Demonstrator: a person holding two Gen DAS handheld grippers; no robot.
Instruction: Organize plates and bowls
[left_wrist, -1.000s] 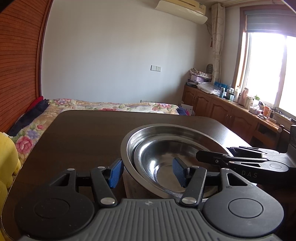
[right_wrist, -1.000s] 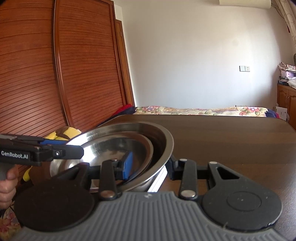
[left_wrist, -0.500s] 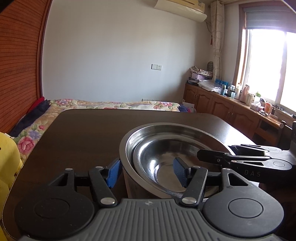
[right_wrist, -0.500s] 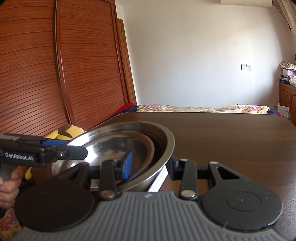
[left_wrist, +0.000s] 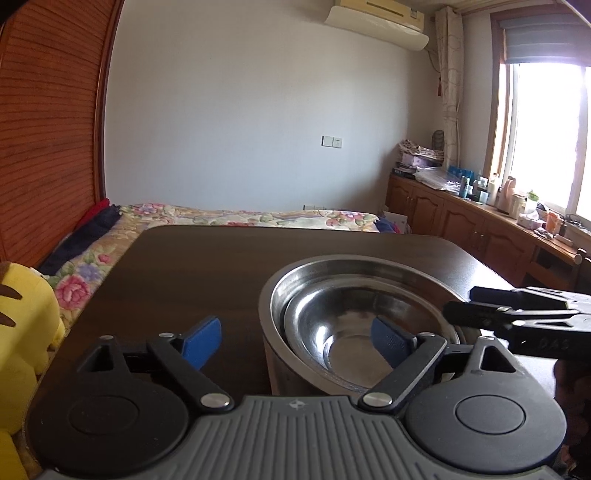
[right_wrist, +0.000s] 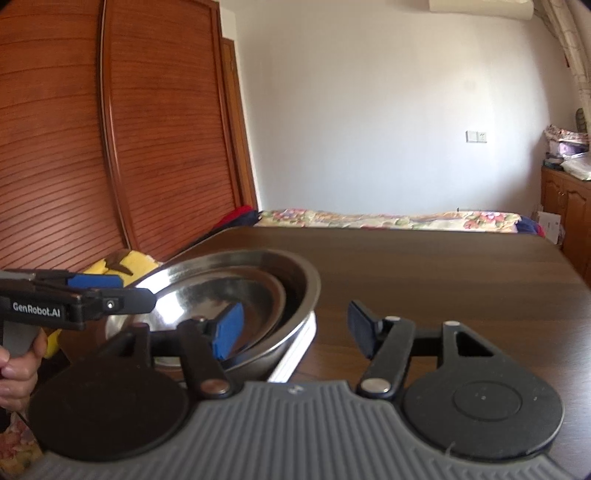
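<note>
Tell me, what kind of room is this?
Most likely a bedroom at home: a bed with a floral cover stands past the dark table, beside a wooden wardrobe, with an air conditioner overhead.

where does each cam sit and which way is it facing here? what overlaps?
Left wrist: on the left claw, facing across the dark table toward bed and window; its open fingers straddle the left rim of the nested steel bowls; the right claw enters at right.
Right wrist: on the right claw, facing the wooden wardrobe and bed; its open fingers straddle the bowls' right rim; the left claw and a hand show at left.
Shared: bowls, table, bed, wall switch, yellow plush toy, each other's claw.
</note>
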